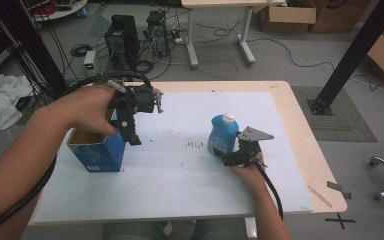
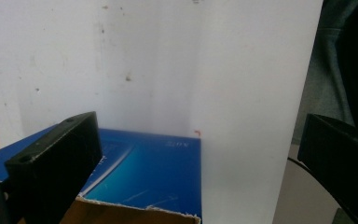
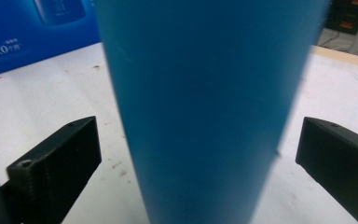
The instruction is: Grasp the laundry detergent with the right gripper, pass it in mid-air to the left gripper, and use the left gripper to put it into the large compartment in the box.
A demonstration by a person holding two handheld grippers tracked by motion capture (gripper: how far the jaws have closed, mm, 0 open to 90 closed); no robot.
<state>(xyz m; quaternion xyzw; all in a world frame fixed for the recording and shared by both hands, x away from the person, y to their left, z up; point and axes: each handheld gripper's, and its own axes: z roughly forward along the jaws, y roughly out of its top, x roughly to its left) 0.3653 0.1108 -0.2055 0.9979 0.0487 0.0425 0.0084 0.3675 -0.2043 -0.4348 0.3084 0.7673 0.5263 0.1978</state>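
Note:
A blue bottle [image 1: 222, 135] with a white cap stands upright right of the white mat's middle. My right gripper [image 1: 233, 157] is open just in front of it; in the right gripper view the bottle [image 3: 205, 102] stands between the wide-apart jaws with gaps on both sides. An open-topped blue carton [image 1: 97, 150] stands at the mat's left. My left gripper [image 1: 132, 135] hangs over the carton's right edge, pointing down and open. In the left gripper view the carton [image 2: 144, 172] lies below the jaws with its torn rim showing.
The white mat [image 1: 180, 170] covers most of the wooden table [image 1: 300, 130]. Computer towers [image 1: 122, 37] and cables stand on the floor beyond the far edge. A black post [image 1: 350, 55] rises at the right. Cardboard boxes [image 1: 287, 17] sit at the far right.

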